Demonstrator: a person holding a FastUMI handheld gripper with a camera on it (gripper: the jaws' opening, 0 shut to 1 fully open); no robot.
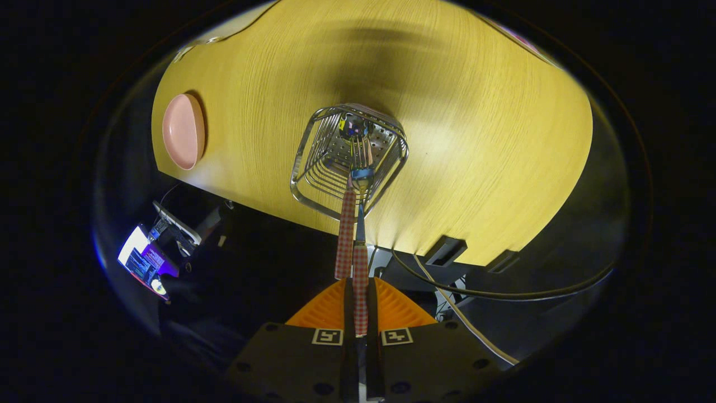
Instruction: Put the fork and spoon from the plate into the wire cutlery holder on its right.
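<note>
The wooden table (pixel 475 140) is the largest element: a pale, grained surface seen from above, with a dark shadow across its far middle.

Below the near edge of the table lie dark cables (pixel 503 291) and two black brackets (pixel 447 249) fixed under the edge. To the left of these, off the table, a lit screen (pixel 142 257) stands tilted.

The wire cutlery holder (pixel 349 159) stands on the table close to the near edge, directly ahead of the fingers. It is viewed down through its open top; its perforated base is visible inside.

The pink plate (pixel 183 131) rests on the table well apart from the holder, at the table's far left edge.

The gripper (pixel 360 313) is clenched on a checked-handle utensil (pixel 361 291). Both fingers (pixel 327 310) press against the handle, which runs forward from between them toward the holder. Its metal neck reaches the holder's rim and its working end lies inside the basket; whether it is the fork or the spoon cannot be told.

A second checked-handle utensil (pixel 345 235) lies just beside the first, touching or nearly touching it. Its handle begins ahead of the fingertips and its head is also inside the holder. Whether the fingers hold this one cannot be told
</note>
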